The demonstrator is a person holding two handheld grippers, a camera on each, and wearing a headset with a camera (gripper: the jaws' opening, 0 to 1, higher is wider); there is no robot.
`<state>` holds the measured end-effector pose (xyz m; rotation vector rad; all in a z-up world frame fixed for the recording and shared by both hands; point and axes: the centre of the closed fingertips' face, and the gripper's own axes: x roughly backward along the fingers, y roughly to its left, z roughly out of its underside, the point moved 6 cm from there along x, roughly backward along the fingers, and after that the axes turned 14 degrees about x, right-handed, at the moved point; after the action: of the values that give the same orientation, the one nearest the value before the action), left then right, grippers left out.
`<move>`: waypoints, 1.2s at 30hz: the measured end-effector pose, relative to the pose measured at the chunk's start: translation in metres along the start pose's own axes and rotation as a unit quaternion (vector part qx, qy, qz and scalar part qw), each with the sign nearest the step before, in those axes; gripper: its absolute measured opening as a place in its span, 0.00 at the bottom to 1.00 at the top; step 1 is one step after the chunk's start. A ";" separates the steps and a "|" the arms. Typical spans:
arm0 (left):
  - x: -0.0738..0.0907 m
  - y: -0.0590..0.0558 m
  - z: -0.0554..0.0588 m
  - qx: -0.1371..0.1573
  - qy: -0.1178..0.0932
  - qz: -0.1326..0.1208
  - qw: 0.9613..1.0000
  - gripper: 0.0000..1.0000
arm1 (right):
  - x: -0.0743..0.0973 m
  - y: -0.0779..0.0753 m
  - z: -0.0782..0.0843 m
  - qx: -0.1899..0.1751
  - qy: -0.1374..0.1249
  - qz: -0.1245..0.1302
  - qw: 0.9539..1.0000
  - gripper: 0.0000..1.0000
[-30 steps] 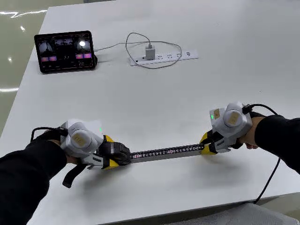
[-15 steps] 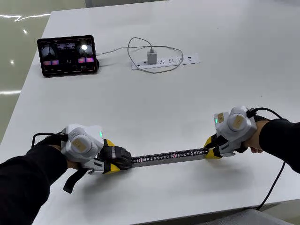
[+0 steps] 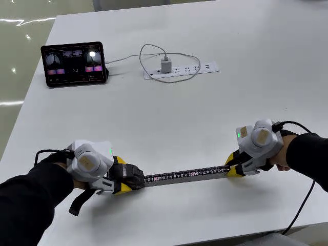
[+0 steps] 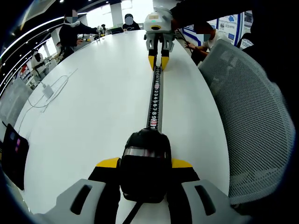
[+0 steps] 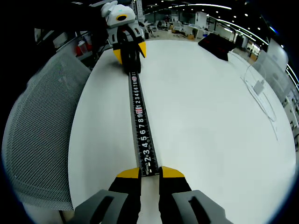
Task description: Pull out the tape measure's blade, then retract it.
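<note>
A black tape measure case (image 3: 131, 176) sits near the table's front edge, clamped between the yellow-tipped jaws of my left gripper (image 3: 122, 177). From it the black blade with white numbers (image 3: 185, 175) runs right along the tabletop to my right gripper (image 3: 233, 169), which is shut on the blade's end. In the left gripper view the case (image 4: 145, 161) lies between the jaws and the blade (image 4: 155, 98) stretches away to the right gripper (image 4: 159, 59). In the right gripper view the blade (image 5: 140, 126) leads from my right gripper (image 5: 149, 173) to the left gripper (image 5: 129, 55) and the case.
A tablet (image 3: 74, 63) with a lit screen stands at the back left. A white power strip (image 3: 180, 69) with a charger and looped cable lies at the back middle. A grey mesh chair (image 4: 247, 112) stands at the table's front edge. People sit at the far end in the left gripper view.
The right gripper has moved further right with the blade's end, so more blade is out of the case. The head camera has shifted slightly too.
</note>
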<state>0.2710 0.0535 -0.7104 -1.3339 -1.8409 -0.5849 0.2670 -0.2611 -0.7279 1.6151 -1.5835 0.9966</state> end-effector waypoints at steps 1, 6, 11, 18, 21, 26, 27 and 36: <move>0.000 0.000 0.000 -0.001 -0.001 0.000 1.000 0.32 | 0.000 0.000 0.000 0.001 0.001 0.000 1.000 0.10; 0.000 -0.001 -0.002 0.000 0.000 -0.002 1.000 0.33 | 0.000 0.000 -0.003 0.006 0.011 -0.002 1.000 0.11; 0.000 -0.001 -0.002 -0.003 0.006 -0.001 1.000 0.33 | 0.000 0.000 -0.005 0.033 0.026 -0.009 0.999 0.11; 0.001 -0.001 -0.004 -0.006 0.020 0.000 1.000 0.33 | 0.000 -0.001 -0.006 0.048 0.037 -0.018 0.998 0.12; 0.002 -0.002 -0.006 -0.010 0.025 -0.002 1.000 0.33 | 0.000 -0.001 -0.007 0.057 0.044 -0.019 0.997 0.12; 0.005 -0.001 -0.008 -0.022 0.038 -0.006 0.999 0.34 | 0.000 -0.001 -0.009 0.075 0.056 -0.011 0.996 0.14; 0.007 -0.001 -0.008 -0.024 0.040 -0.006 0.999 0.34 | 0.001 -0.001 -0.008 0.073 0.061 -0.006 0.995 0.17; 0.020 0.003 -0.009 -0.018 0.047 -0.014 0.999 0.40 | 0.010 0.002 -0.013 0.067 0.051 -0.008 0.996 0.20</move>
<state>0.2738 0.0595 -0.6888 -1.2832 -1.7825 -0.6875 0.2637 -0.2548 -0.7132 1.6353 -1.4598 1.1799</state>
